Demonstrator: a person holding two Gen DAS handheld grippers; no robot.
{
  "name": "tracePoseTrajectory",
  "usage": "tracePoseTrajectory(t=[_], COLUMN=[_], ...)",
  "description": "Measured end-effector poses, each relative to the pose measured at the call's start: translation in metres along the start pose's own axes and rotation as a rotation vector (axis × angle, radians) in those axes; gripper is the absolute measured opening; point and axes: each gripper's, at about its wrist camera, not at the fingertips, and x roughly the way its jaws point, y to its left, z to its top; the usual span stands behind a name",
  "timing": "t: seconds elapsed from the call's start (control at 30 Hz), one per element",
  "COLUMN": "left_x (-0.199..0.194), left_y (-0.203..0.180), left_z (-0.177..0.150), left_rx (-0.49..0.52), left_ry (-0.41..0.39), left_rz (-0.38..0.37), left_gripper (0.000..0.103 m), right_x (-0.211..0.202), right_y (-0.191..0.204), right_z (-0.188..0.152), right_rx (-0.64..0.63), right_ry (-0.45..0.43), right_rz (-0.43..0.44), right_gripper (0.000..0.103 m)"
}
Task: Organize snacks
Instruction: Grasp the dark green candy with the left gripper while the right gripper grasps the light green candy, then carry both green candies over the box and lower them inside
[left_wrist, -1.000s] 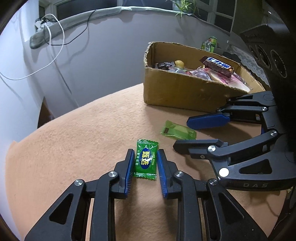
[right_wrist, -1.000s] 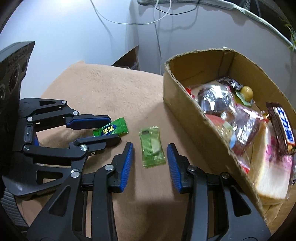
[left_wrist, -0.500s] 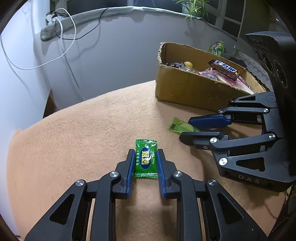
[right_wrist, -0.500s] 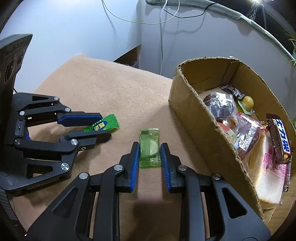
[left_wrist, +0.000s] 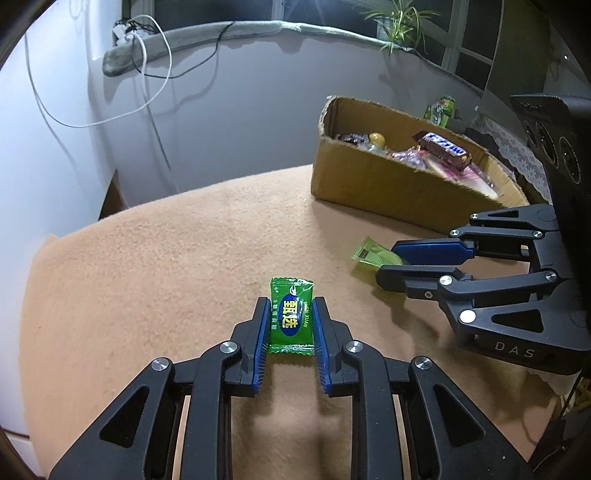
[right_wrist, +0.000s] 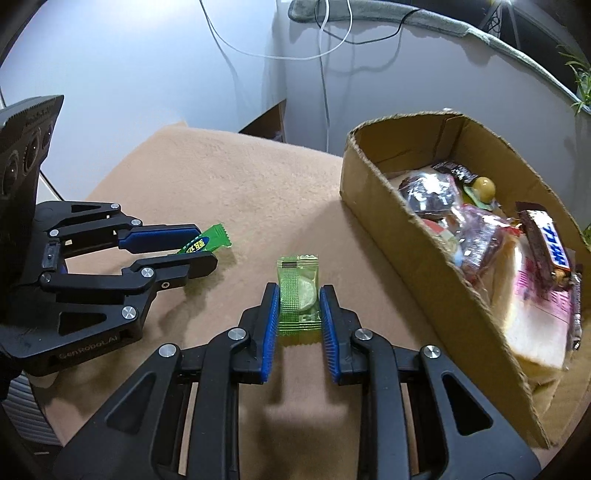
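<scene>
L gripper (left_wrist: 288, 321) clamps green candy (left_wrist: 291, 314); R gripper (right_wrist: 299, 310) clamps lime candy (right_wrist: 298, 295). Box (right_wrist: 373, 206) contents clear in R view only.

cloth (left_wrist: 147, 280): fuzzy matt | box (right_wrist: 373, 192): rough cardboard | candy wrapper (left_wrist: 291, 317): glossy plastic

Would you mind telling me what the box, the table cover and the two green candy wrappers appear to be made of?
Box: corrugated cardboard, matte brown, rough torn rim. Table cover: likely fleece or plush fabric, tan with a fuzzy nap. Dark green wrapper: glossy printed plastic film, crimped ends. Pale green wrapper: see-through plastic film, the candy showing through.
</scene>
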Motion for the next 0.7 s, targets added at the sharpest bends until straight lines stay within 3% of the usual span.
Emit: tracePoseTrajectory(t=[0.7], left_x=[-0.048], left_y=[-0.059], left_z=[0.029], left_rx=[0.058], left_ry=[-0.13], left_rz=[-0.002], left_gripper=[0.021], right_x=[-0.092], right_y=[-0.039], right_z=[-0.01], right_rx=[0.013], right_ry=[-0.132], right_rz=[-0.053], right_gripper=[0.023])
